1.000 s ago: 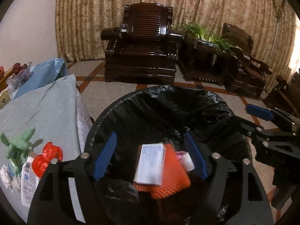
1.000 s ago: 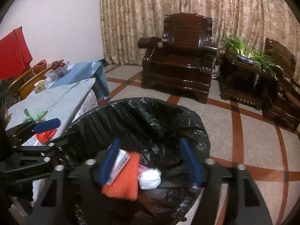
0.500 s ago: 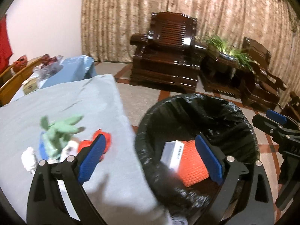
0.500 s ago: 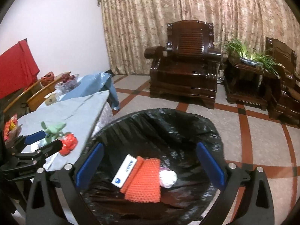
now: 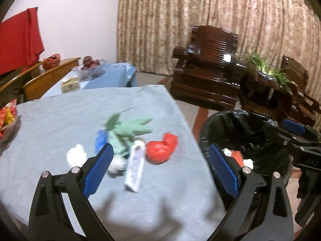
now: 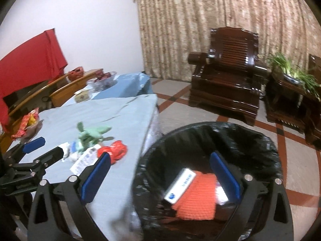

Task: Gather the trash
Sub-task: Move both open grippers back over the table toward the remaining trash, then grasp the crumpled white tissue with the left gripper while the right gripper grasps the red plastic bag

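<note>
My left gripper [image 5: 160,160] hangs open and empty over the blue-grey table [image 5: 60,120]. Just past its fingertips lie a red crumpled wrapper [image 5: 161,149], a green crumpled piece [image 5: 128,132], a white tube pack [image 5: 135,168] and white tissue [image 5: 75,157]. My right gripper [image 6: 160,160] is open and empty above the near rim of the black-lined bin [image 6: 260,140]. Inside the bin lie an orange net [image 6: 196,200] and a white box with a blue logo [image 6: 179,184]. Each gripper shows in the other's view: right gripper [image 5: 289,140], left gripper [image 6: 44,148].
The bin [image 5: 240,124] stands against the table's right edge. A snack bag [image 5: 8,118] lies at the table's left, and a fruit bowl [image 5: 90,68] and a small box [image 5: 70,84] sit on the far table. Dark wooden armchairs [image 6: 226,88] and a plant [image 6: 291,74] stand behind on tiled floor.
Both grippers swung left from over the bin and their jaws spread wider. The left one now faces the trash on the table. The box and orange net lie in the bin.
</note>
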A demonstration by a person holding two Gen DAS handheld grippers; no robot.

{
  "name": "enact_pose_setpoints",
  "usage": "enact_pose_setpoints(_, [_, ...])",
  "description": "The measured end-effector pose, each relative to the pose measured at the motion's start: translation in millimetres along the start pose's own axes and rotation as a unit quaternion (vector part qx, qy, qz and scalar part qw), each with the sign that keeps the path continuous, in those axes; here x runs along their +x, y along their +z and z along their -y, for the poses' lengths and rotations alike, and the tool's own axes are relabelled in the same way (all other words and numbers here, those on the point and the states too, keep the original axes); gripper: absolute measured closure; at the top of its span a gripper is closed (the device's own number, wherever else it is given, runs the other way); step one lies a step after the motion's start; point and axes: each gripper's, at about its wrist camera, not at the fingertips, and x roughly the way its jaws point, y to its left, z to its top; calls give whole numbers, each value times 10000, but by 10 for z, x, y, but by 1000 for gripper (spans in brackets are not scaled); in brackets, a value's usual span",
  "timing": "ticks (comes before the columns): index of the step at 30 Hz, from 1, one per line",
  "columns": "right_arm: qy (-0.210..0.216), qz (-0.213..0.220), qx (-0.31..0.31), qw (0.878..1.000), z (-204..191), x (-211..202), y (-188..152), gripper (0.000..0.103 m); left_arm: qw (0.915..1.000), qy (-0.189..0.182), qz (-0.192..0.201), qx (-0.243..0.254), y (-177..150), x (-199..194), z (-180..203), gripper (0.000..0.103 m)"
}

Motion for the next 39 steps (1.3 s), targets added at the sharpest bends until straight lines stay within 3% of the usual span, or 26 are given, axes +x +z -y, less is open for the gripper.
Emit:
enact_pose_setpoints(11, [455,-92,-430,9980,-730,307,-56,6,9979,583,49,-263,-126,-167,-692,10])
enact_pose_setpoints(20, [722,-306,-691,9945,-1119,659,-168,6,9934,1003,-96,-549,-299,-13,-1240,10])
enact_pose_setpoints(30, [777,-568,-752,9925,-1258,1113,-208,8,9887,1295,-421,-633,-353,439,-1585,10])
enact_pose_setpoints(39, [657,-816,-737,9918,-1228,1512,-221,18,9874,1327,-656,-566,-341,860,-1737,10])
